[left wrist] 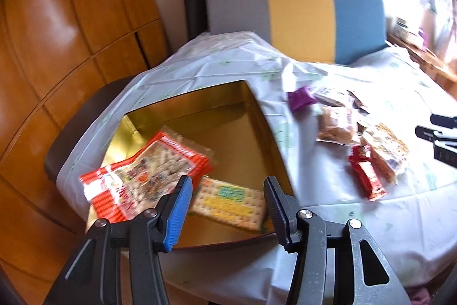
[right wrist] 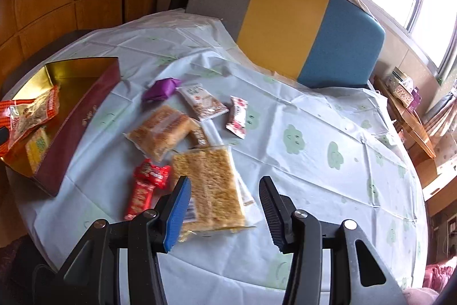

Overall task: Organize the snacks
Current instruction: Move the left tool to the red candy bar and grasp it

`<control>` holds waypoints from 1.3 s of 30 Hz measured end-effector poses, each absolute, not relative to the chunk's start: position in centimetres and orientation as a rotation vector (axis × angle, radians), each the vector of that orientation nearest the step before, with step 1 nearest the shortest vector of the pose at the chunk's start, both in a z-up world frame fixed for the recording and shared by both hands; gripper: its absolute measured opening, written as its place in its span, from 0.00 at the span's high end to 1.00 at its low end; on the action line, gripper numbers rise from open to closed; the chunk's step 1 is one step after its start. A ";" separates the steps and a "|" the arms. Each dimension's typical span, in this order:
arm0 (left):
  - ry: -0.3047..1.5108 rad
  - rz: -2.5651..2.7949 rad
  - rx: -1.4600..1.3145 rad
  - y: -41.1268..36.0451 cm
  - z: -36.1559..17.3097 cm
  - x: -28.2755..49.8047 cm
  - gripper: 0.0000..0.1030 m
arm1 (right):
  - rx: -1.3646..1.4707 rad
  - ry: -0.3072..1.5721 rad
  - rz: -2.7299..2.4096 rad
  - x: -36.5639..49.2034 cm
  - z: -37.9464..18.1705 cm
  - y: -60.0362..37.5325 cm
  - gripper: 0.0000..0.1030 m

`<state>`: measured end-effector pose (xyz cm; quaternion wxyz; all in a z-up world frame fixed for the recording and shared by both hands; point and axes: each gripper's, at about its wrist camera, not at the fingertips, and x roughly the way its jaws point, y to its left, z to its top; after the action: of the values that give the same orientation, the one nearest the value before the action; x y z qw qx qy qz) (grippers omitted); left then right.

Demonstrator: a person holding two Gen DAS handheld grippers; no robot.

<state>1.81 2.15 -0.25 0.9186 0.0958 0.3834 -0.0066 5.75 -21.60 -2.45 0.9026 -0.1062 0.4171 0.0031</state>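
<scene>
A maroon box (right wrist: 77, 127) with a gold lining (left wrist: 182, 96) stands at the table's left. In it lie a red-orange snack bag (left wrist: 142, 176) and a cracker pack (left wrist: 228, 202). My left gripper (left wrist: 227, 190) hovers open over the box's near side, holding nothing. Loose snacks lie on the cloth: a purple packet (right wrist: 161, 89), a white pack (right wrist: 202, 102), a small red-white sachet (right wrist: 238, 116), a golden cake pack (right wrist: 160, 130) and a red bar (right wrist: 145, 185). My right gripper (right wrist: 224, 190) is open above a puffed-rice pack (right wrist: 208, 185), which lies flat on the table.
A chair with a grey, yellow and blue back (right wrist: 285, 25) stands at the far side of the round table (right wrist: 314, 176), which has a pale cloud-print cloth. Wooden cabinets (left wrist: 57, 47) are at the left. A side table with boxes (right wrist: 405, 93) sits under the window.
</scene>
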 end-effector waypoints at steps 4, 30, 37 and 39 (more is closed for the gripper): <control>0.791 -0.103 0.246 -1.2 -0.4 2.4 0.48 | -0.190 0.876 -0.059 6.0 -2.7 -25.6 0.51; 1.013 -0.397 0.236 -13.0 -5.8 7.1 0.48 | 0.189 0.984 -0.012 8.4 -4.5 -32.2 0.46; 1.071 -0.392 0.121 -10.7 -6.3 7.8 0.49 | 0.189 0.990 0.007 8.5 -4.5 -31.8 0.46; 1.076 -0.383 0.136 -11.0 -6.6 8.0 0.49 | 0.185 0.989 0.015 8.5 -4.5 -31.6 0.46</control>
<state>8.00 -11.03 -6.59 0.8391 0.0645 0.5088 -0.1813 8.48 -31.63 -4.50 0.8760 0.0888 0.4740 0.0073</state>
